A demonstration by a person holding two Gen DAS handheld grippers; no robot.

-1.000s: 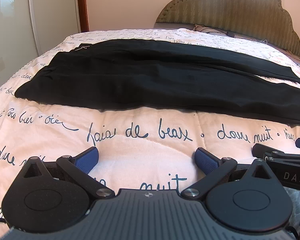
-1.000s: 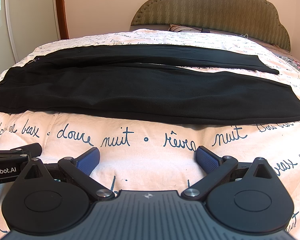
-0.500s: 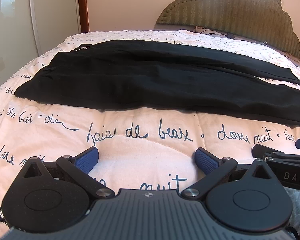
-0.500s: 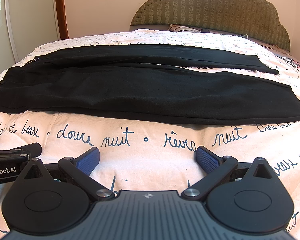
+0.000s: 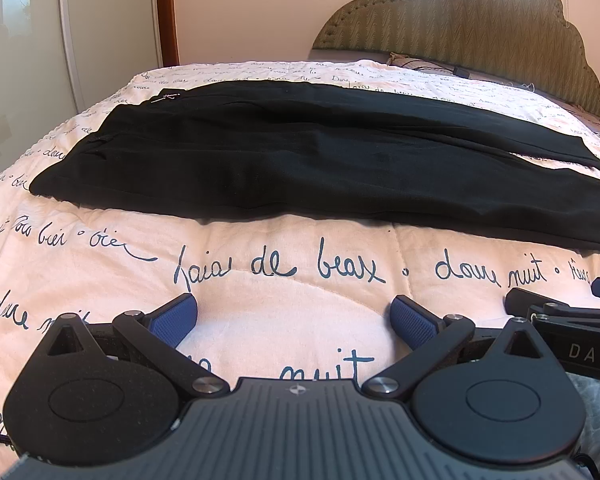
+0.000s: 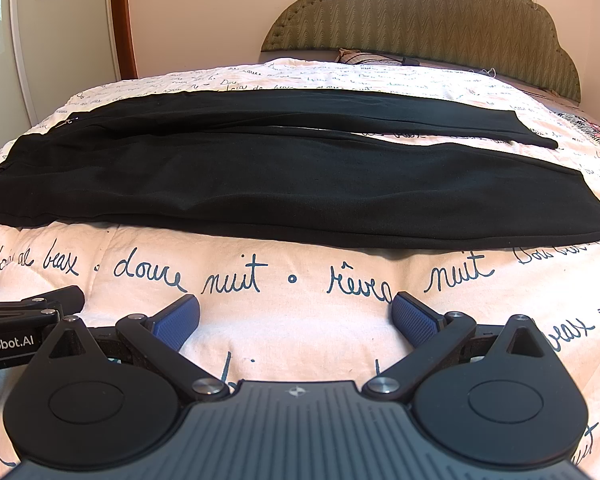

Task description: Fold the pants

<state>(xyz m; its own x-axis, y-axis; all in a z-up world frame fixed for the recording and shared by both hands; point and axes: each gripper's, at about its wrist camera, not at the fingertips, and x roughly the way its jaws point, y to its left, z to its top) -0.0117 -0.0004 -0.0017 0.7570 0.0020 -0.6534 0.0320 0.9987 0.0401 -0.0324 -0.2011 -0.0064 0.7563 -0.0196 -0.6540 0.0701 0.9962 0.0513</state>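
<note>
Black pants (image 5: 300, 160) lie spread flat across the bed, waist at the left and both legs running right; they also show in the right wrist view (image 6: 280, 184). My left gripper (image 5: 294, 318) is open and empty, low over the quilt in front of the pants' near edge. My right gripper (image 6: 296, 316) is open and empty, beside the left one and also short of the near edge. The right gripper's side shows at the right edge of the left wrist view (image 5: 568, 332). The left gripper's side shows at the left edge of the right wrist view (image 6: 24, 328).
The bed is covered by a pale pink quilt (image 5: 280, 272) with dark handwritten words. A green padded headboard (image 6: 420, 12) stands at the back right. A white wardrobe (image 5: 100, 32) and a wooden door frame (image 5: 166, 12) stand at the left.
</note>
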